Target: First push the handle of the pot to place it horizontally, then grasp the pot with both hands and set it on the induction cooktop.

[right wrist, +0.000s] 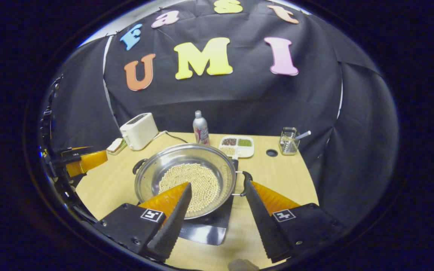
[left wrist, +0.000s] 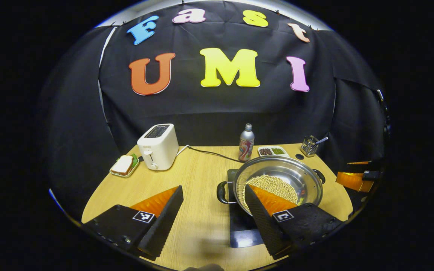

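We see the pot (right wrist: 185,180) of beans sitting on the cooktop (right wrist: 205,229) on the worktop (right wrist: 277,177), with our right tongs (right wrist: 217,195) wide open above it

A round-edged wooden table (left wrist: 202,180) stands against a black cloth wall (left wrist: 217,109) in a dim booth. At its back sit a white toaster (left wrist: 158,146), a sandwich plate (left wrist: 125,165), a bottle (left wrist: 246,142), a divided tray (right wrist: 236,145) and a utensil holder (right wrist: 288,140).
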Demonstrator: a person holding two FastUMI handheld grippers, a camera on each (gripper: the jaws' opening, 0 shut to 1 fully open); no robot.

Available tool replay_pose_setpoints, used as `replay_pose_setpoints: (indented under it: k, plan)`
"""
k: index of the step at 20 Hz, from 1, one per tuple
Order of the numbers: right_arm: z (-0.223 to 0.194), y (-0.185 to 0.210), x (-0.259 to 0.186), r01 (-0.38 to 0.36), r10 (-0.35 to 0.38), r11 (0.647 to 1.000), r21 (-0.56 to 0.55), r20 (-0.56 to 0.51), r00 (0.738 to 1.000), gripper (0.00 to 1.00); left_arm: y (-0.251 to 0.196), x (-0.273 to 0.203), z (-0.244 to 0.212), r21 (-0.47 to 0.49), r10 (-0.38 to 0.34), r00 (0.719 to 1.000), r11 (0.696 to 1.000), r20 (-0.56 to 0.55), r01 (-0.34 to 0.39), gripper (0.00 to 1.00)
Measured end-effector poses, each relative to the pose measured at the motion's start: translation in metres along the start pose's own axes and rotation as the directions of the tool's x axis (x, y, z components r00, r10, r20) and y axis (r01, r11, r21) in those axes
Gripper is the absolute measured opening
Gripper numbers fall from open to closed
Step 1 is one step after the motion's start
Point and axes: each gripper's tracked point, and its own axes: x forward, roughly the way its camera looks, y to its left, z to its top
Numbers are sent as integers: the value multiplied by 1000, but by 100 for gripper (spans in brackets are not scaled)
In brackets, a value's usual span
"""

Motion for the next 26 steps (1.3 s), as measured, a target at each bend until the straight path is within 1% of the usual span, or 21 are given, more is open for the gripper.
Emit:
replay_pose_setpoints:
  k: [2,4,5,6,7,9,11,13,14,16,19,20,21,24,26]
  plan:
    - [26,6,-19,23,-21,999,-32,70,997,90,6,-15,23,-10,-4,998,1000,65,5,98]
    - [63,20,-43,18,-13,999,-31,173,985,91,12,-29,45,2,-9,993,1000,114,8,98]
    - [82,23,-57,34,-24,999,-42,213,977,91,14,-36,60,14,-14,989,1000,147,12,98]
    - [99,25,-70,43,-28,998,-52,259,965,94,17,-43,74,22,-21,982,1000,188,17,98]
    - [116,30,-84,51,-30,997,-63,302,953,100,18,-51,90,29,-31,972,999,232,25,98]
    - [142,43,-109,58,-29,996,-69,366,930,100,22,-69,117,52,-50,951,998,304,36,97]
    - [158,54,-135,57,-27,996,-61,415,910,100,30,-91,145,57,-42,927,998,372,23,97]
    - [170,64,-156,42,-22,999,-35,448,894,100,39,-110,169,33,-29,906,999,422,16,97]
    - [171,63,-163,44,-33,999,-16,453,891,100,42,-118,178,23,-28,896,1000,443,20,97]
    - [174,58,-177,60,-60,998,15,462,885,100,41,-131,190,10,-47,887,999,460,48,96]
    - [180,52,-198,82,-96,995,50,481,871,100,42,-143,200,11,-57,880,998,472,58,97]
    - [181,49,-202,88,-106,994,60,479,871,100,42,-146,205,15,-61,875,998,481,62,96]
    - [183,46,-206,92,-113,994,66,483,868,100,43,-147,205,17,-58,874,998,482,56,96]
    - [187,39,-215,107,-125,992,65,486,865,100,44,-153,196,-5,-38,888,999,458,45,96]
    - [194,33,-220,130,-134,991,43,501,855,100,49,-155,198,-26,-15,887,999,461,30,96]
